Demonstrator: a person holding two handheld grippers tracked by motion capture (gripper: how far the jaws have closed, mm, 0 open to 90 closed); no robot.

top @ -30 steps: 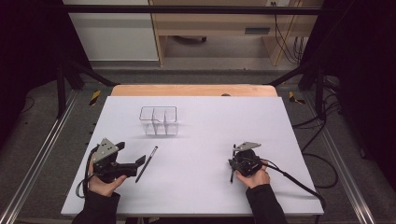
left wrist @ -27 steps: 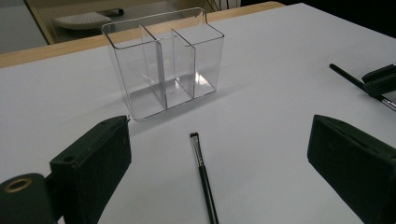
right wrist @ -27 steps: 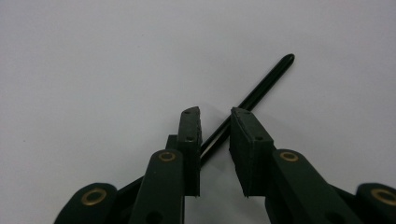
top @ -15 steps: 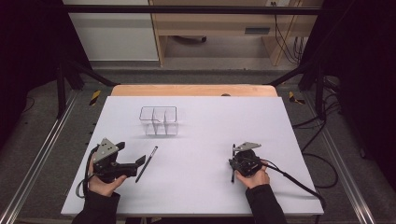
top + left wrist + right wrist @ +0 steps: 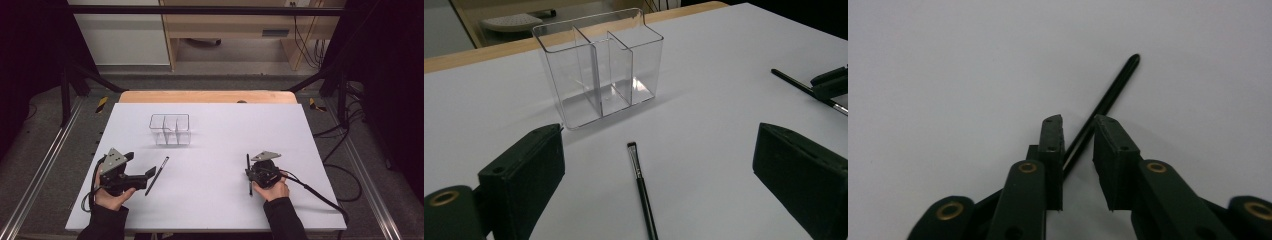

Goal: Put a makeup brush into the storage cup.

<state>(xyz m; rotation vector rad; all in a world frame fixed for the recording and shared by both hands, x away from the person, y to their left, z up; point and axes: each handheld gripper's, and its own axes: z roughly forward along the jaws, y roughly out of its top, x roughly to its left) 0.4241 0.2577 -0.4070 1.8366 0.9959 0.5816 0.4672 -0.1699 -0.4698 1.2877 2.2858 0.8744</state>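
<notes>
1. Right gripper (image 5: 1078, 122): fingers just eased apart, straddling a thin black brush (image 5: 1108, 95) on the tabletop (image 5: 210, 130), not pressing it.
2. Left gripper (image 5: 659, 175): fingers spread wide, empty; a second brush (image 5: 640, 182) lies near the clear organizer (image 5: 599, 65).
3. Judgement: brush light, stiff, roll-prone; grip mid-handle.

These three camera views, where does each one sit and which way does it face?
High view: above the person's side, looking forward and down on the table; both hands, left gripper and right gripper show.
Left gripper view: rides that gripper, low, facing the clear organizer and a brush between its wide jaws.
Right gripper view: rides that gripper, looking down at a black brush between its narrow jaws.
Shared: high and left gripper views both show the organizer.
</notes>
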